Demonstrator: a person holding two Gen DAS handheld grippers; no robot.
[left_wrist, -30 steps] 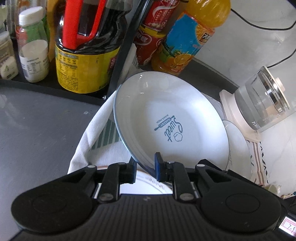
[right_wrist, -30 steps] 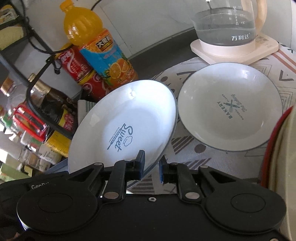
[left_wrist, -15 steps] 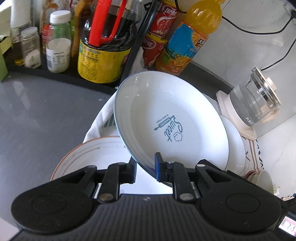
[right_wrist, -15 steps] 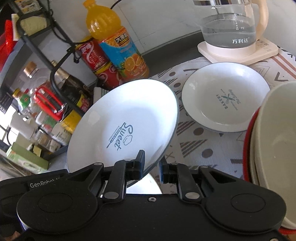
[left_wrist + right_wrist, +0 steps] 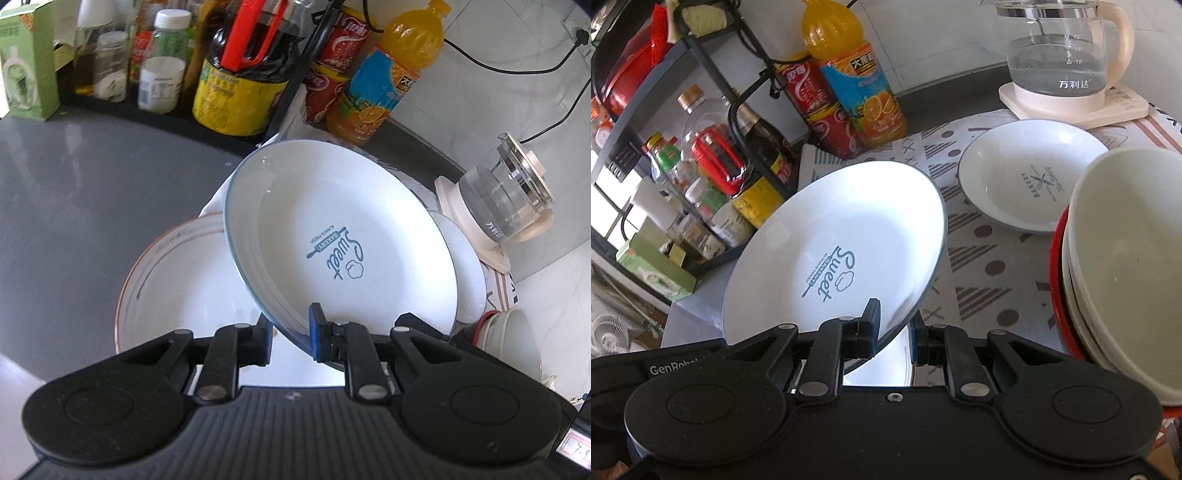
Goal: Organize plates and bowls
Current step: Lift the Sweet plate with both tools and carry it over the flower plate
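I see a glossy white glazed plate (image 5: 332, 236) with blue print, a clear glass kettle (image 5: 1056, 55) on a smooth cream plastic base, a matt patterned cloth (image 5: 982, 266), a smooth grey bench (image 5: 74, 192) with soft sheen, and matt black plastic fingers (image 5: 317, 332) with blue pads.

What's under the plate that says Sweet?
Under the Sweet plate lies a bigger orange-rimmed plate on the grey counter. The Sweet plate covers its right side.

Bright daylight from the left glares off the tilted Sweet plate (image 5: 842, 236) and grey counter (image 5: 74, 192); both views stay sharp, with fisheye bending at the edges.
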